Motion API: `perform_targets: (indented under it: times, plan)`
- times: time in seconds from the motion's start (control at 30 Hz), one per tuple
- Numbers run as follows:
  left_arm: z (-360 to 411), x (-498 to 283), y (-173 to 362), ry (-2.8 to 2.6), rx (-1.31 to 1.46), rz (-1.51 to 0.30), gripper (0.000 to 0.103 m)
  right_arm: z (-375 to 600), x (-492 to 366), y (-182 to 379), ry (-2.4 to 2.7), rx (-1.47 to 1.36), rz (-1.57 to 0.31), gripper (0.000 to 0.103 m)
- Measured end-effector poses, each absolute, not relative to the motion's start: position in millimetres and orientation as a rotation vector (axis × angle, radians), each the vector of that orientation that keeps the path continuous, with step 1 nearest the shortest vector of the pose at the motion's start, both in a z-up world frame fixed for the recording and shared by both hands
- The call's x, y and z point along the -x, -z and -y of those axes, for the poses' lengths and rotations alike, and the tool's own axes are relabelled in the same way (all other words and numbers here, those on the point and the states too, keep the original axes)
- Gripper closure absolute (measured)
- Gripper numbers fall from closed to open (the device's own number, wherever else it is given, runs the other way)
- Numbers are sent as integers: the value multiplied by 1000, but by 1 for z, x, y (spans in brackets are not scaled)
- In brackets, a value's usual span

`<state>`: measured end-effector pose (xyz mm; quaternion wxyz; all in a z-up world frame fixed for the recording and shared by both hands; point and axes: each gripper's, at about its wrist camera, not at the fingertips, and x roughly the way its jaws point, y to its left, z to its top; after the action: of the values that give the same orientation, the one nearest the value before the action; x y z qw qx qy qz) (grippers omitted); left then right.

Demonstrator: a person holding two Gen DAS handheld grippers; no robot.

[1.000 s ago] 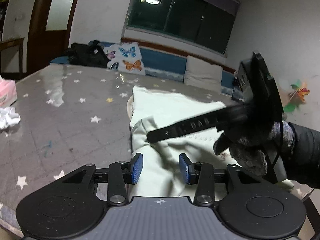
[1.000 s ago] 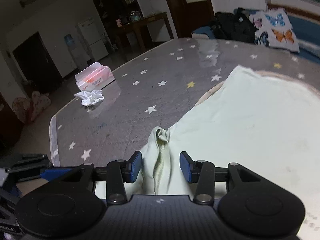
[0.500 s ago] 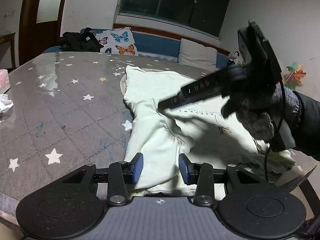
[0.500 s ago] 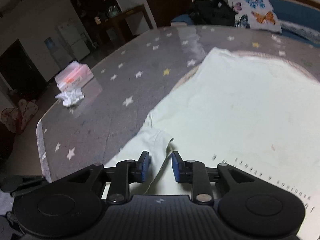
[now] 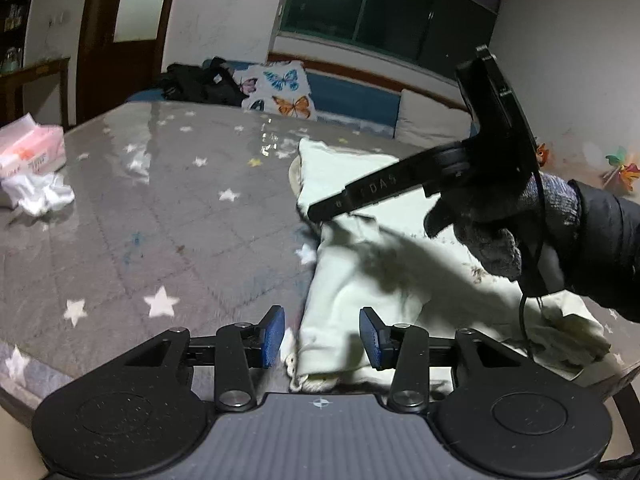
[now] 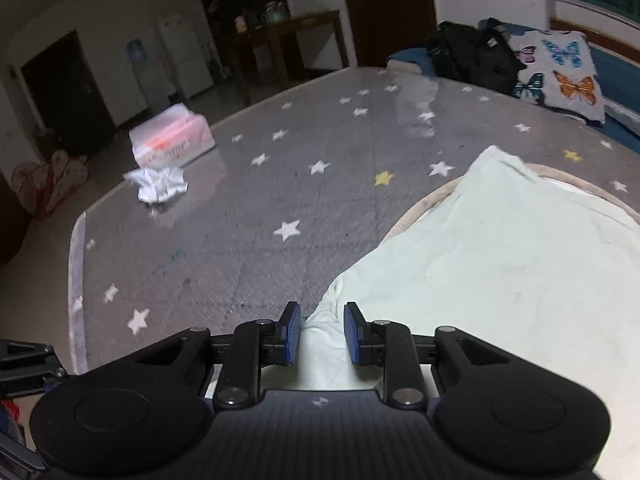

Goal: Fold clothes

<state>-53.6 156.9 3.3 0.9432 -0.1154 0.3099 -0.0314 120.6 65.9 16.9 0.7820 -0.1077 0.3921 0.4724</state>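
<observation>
A pale cream garment [image 5: 360, 272] lies on the grey star-patterned table [image 5: 168, 216], also in the right wrist view [image 6: 500, 264]. My left gripper [image 5: 322, 334] is open, with the garment's near hem lying between its blue pads. My right gripper [image 6: 318, 334] is partly closed around a bunched fold of the garment's edge. The pads do not visibly pinch the fold. In the left wrist view the right gripper [image 5: 332, 210] reaches in from the right, held by a gloved hand [image 5: 500, 224] over the garment's left edge.
A pink tissue pack [image 6: 172, 142] and a crumpled white tissue [image 6: 158, 184] lie at the table's far left. A butterfly cushion [image 6: 560, 72] and a black bag [image 6: 472, 56] sit on the bench behind. The table's front edge runs just under my left gripper.
My right gripper lifted and moved left along the garment edge and its jaws widened. The left wrist view shifted left, showing more table and the tissue pack.
</observation>
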Motion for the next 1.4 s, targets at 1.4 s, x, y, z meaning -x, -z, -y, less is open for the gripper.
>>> perform_targets:
  times: [1.4]
  plan:
    - [-146,46,2,154,255,-688,90,-76,-99,-5,-1102,278,-816,89]
